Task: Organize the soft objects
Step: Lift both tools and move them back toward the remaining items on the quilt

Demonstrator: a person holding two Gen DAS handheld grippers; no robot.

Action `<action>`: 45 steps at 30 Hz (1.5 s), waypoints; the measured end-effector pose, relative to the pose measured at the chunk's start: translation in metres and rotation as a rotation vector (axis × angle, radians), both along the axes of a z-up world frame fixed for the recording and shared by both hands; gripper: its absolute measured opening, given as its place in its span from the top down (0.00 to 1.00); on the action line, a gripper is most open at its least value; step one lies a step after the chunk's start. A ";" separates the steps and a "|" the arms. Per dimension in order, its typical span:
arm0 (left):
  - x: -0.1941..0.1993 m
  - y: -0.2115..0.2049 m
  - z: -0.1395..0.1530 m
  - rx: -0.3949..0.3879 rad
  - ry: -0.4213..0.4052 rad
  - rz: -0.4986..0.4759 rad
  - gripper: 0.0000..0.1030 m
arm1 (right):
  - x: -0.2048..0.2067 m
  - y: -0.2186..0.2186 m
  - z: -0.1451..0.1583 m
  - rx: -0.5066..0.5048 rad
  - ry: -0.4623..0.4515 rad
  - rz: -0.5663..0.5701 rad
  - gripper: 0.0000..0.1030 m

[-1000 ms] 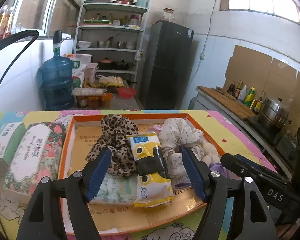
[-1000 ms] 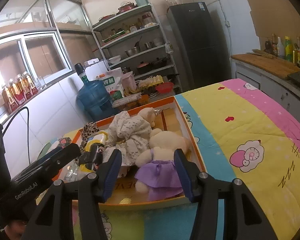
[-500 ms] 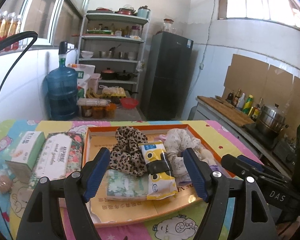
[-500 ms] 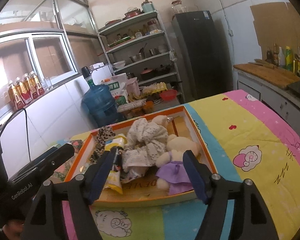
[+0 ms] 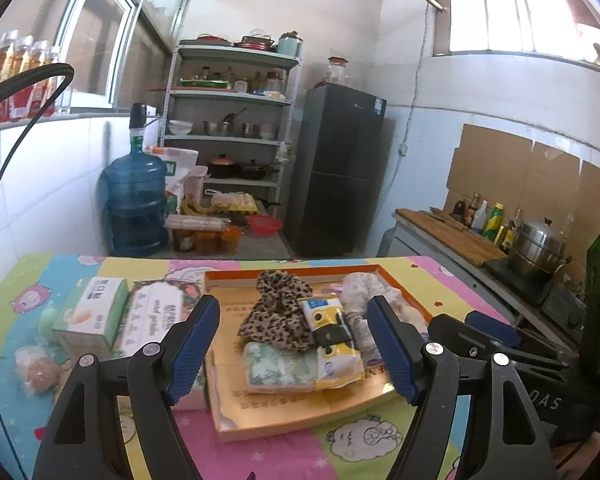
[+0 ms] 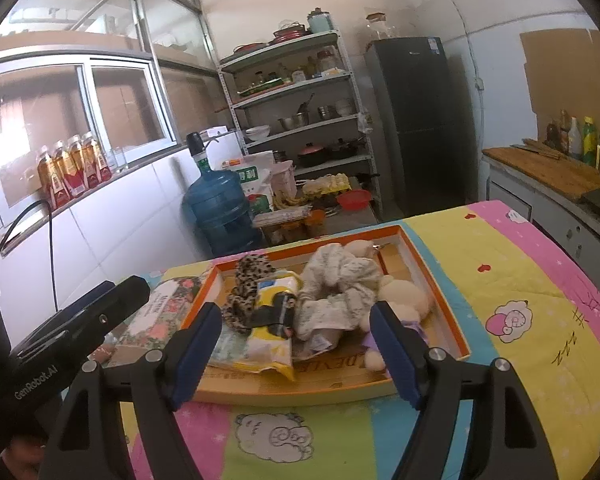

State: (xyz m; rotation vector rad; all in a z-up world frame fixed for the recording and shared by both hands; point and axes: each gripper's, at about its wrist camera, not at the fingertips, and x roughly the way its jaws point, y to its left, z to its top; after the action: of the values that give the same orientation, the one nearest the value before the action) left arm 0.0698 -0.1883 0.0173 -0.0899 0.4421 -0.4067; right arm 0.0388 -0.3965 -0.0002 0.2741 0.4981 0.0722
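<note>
Cartoon tablecloth (image 6: pixel 500 276), orange tray (image 6: pixel 440 280), soft toys (image 6: pixel 400 296)

The right gripper (image 6: pixel 296 350) is hanging over the near edge of the orange tray (image 6: pixel 440 280). Its blue fingers (image 6: pixel 392 354) are opening wide, and nothing is sitting between them. Just past the fingers, a yellow packet (image 6: pixel 270 344), a spotted cloth (image 6: pixel 246 288), a pale frilly cloth (image 6: pixel 336 280) and a cream teddy bear (image 6: pixel 402 298) are lying together in the tray. The left gripper (image 6: pixel 96 312) is poking in beside the left finger.
</note>
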 end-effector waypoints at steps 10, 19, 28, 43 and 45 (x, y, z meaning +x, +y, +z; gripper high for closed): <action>-0.014 0.036 -0.001 0.022 -0.003 0.034 0.25 | -0.010 0.028 0.007 -0.024 -0.010 0.008 0.26; -0.021 0.074 -0.010 0.022 0.030 0.067 0.25 | -0.013 0.064 0.009 -0.057 -0.005 0.044 0.26; -0.028 0.114 -0.014 0.005 0.032 0.110 0.25 | -0.017 0.100 0.009 -0.081 0.000 0.080 0.26; -0.032 0.192 -0.030 0.002 0.048 0.247 0.25 | -0.008 0.176 -0.002 -0.120 0.029 0.218 0.26; -0.032 0.203 -0.033 0.005 0.051 0.269 0.25 | -0.005 0.187 -0.004 -0.114 0.030 0.245 0.26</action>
State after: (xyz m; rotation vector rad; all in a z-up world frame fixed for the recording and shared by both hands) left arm 0.0377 0.0147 -0.0156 -0.1528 0.4742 -0.1392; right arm 0.0337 -0.2096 -0.0044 0.1016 0.5621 0.2771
